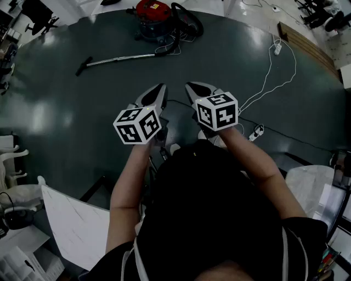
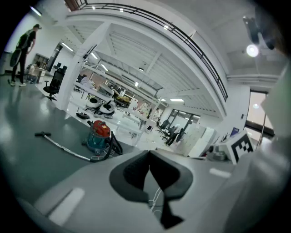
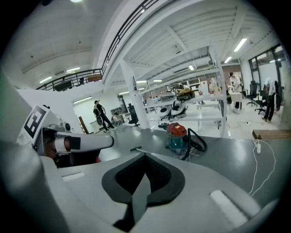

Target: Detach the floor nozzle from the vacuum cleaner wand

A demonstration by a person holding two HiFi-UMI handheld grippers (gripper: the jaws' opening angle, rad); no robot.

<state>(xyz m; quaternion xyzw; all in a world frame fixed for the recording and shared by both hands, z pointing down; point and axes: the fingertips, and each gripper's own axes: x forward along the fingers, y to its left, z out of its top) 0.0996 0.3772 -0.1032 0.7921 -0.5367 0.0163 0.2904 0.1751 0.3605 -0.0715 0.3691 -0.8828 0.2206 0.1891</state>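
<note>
The left hand-held gripper (image 1: 158,92) and the right hand-held gripper (image 1: 193,90) are held side by side in front of the body. Each has its jaws pressed fully together, with nothing between them. The floor nozzle (image 1: 83,67) lies on the dark floor (image 1: 230,60) well ahead and to the left. It is joined to the end of the metal wand (image 1: 123,57), which runs back toward the red-topped vacuum cleaner (image 1: 154,16) and its black hose (image 1: 186,22).

No contact has been made, so the step in hand is judged to be the approach. The nozzle end should be walked up to, and the white cable (image 1: 274,71) at the right kept clear of. Both pairs of jaws must be opened before anything is reached. The wand is best gripped close to the joint with one gripper and the nozzle neck with the other, so that a straight pull, perhaps with a slight twist, can be applied along the tube. Whether the joint has a catch cannot be made out from here and should be checked up close.
</note>
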